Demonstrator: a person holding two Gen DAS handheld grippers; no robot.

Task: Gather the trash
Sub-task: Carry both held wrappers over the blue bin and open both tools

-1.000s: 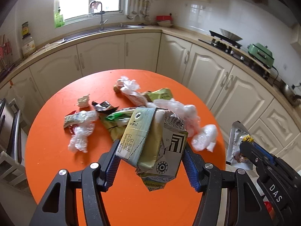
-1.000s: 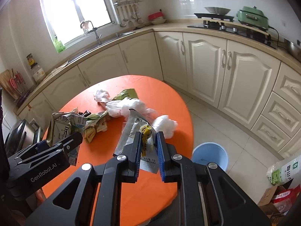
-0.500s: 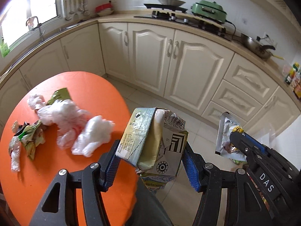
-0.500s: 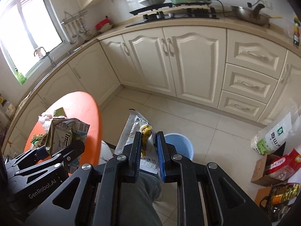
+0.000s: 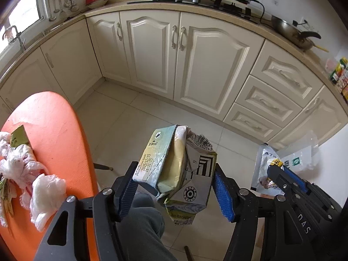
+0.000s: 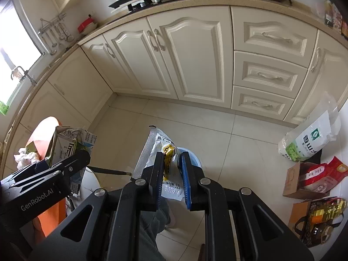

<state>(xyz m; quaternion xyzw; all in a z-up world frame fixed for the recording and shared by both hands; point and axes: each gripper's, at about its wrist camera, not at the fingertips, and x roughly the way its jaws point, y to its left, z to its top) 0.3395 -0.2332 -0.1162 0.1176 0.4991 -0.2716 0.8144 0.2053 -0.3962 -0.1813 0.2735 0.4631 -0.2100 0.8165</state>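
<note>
The left gripper (image 5: 176,187) is opening, its pads parting from the crushed carton (image 5: 176,171) between them. The right gripper (image 6: 171,174) stays clamped on a foil wrapper (image 6: 162,163) over the blue bin (image 6: 195,161); the orange table (image 5: 54,130) lies left.

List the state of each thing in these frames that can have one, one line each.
Left tongs: opening, crushed carton between the pads.
Carton: crumpled, flattened, torn open on top.
Right tongs: shut on the snack wrapper.
Snack wrapper: empty, torn open, upright.
Blue bin: on the floor, mostly hidden behind the wrapper.
Cabinet doors: closed.
Drawers: closed.
Orange table: plastic bags still on it.
</note>
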